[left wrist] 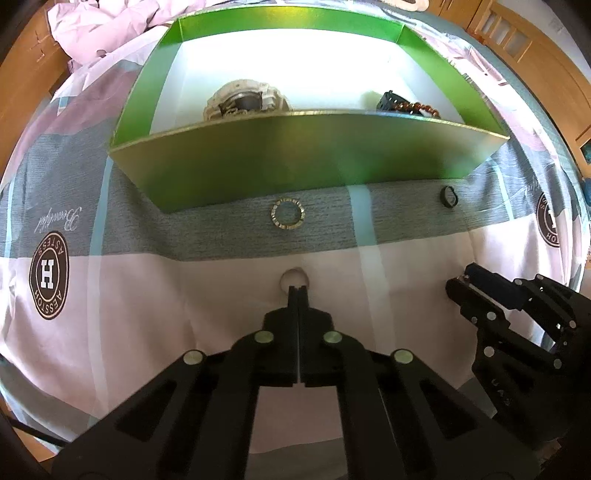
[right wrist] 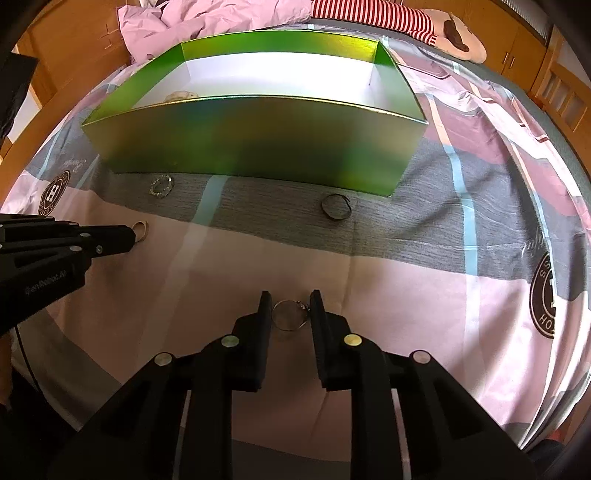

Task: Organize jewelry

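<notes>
My left gripper [left wrist: 297,291] is shut on the near edge of a pale ring [left wrist: 293,277] that lies on the pink bedsheet; in the right wrist view that gripper [right wrist: 131,236] comes in from the left with the pale ring [right wrist: 142,229] at its tip. My right gripper [right wrist: 291,304] has a thin silver ring [right wrist: 290,315] with a small charm spanning the gap, both pads touching it. A sparkly ring [left wrist: 288,214] and a dark ring [left wrist: 448,195] lie on the grey stripe before the green box [left wrist: 295,162]. Inside the box are a watch [left wrist: 242,99] and a beaded bracelet [left wrist: 415,107].
The box's tall near wall [right wrist: 255,147] stands between the grippers and its white floor. My right gripper [left wrist: 458,286] sits low at the right of the left wrist view. Crumpled pink bedding [right wrist: 207,18] and a striped plush toy [right wrist: 406,18] lie behind the box; wooden furniture [left wrist: 546,74] surrounds the bed.
</notes>
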